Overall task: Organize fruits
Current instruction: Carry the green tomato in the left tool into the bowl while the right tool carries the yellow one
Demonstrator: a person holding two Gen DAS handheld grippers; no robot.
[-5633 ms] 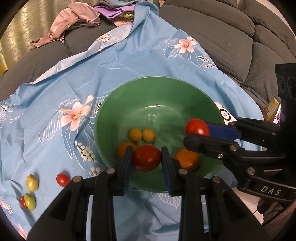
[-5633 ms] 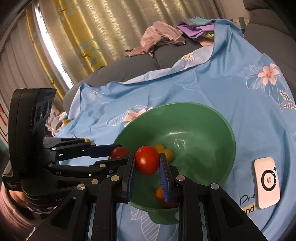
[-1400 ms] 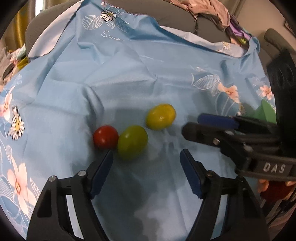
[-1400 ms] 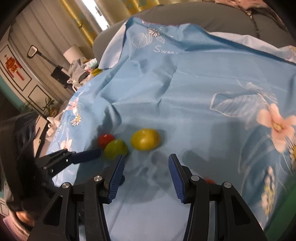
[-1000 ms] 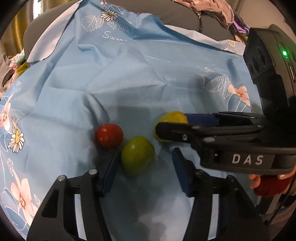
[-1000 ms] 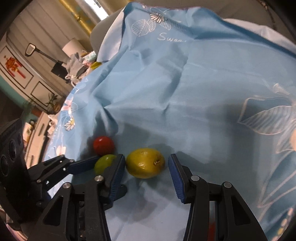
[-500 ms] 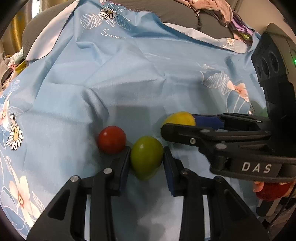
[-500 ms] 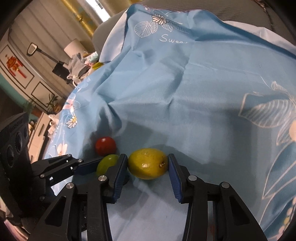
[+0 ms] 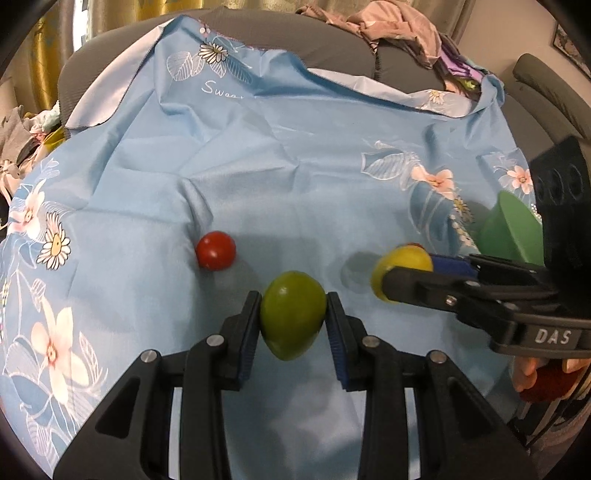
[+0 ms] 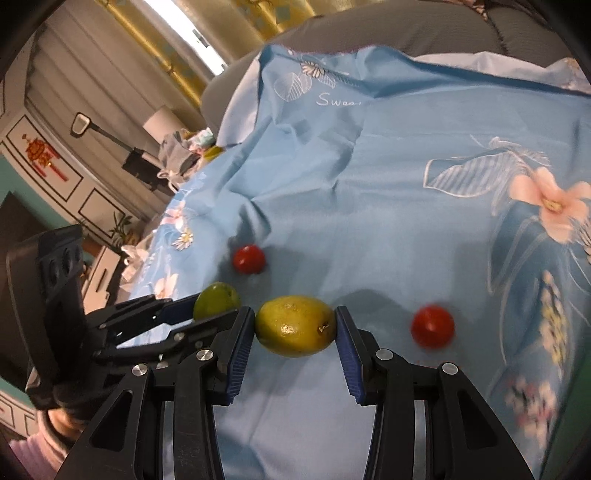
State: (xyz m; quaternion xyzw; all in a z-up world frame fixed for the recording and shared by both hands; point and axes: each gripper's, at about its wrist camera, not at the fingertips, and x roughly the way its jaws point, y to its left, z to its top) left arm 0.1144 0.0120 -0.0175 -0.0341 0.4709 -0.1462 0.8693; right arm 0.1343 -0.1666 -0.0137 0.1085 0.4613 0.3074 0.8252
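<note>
My left gripper point(image 9: 293, 317) is shut on a green oval fruit point(image 9: 293, 319), lifted a little above the blue flowered cloth point(image 9: 258, 155). My right gripper point(image 10: 295, 326) is shut on a yellow oval fruit point(image 10: 295, 326), also off the cloth; in the left wrist view the yellow fruit point(image 9: 402, 264) shows at the right gripper's tip. A red tomato point(image 9: 215, 250) lies on the cloth to the left of the green fruit. The right wrist view shows that red tomato point(image 10: 248, 259) and a second red tomato point(image 10: 432, 326) further right. The green bowl point(image 9: 511, 229) shows at the right edge.
The cloth covers a grey sofa point(image 9: 332, 55) with crumpled clothes point(image 9: 391, 26) on its back. A hand point(image 9: 532, 373) holds the right gripper's body at the lower right. Clutter point(image 10: 184, 147) and a cabinet point(image 10: 55, 173) lie beyond the cloth's left edge.
Both grippers closed on their fruits, the left on the green one and the right on the yellow one, and lifted them off the cloth, away from the red tomato. The bowl has come into view.
</note>
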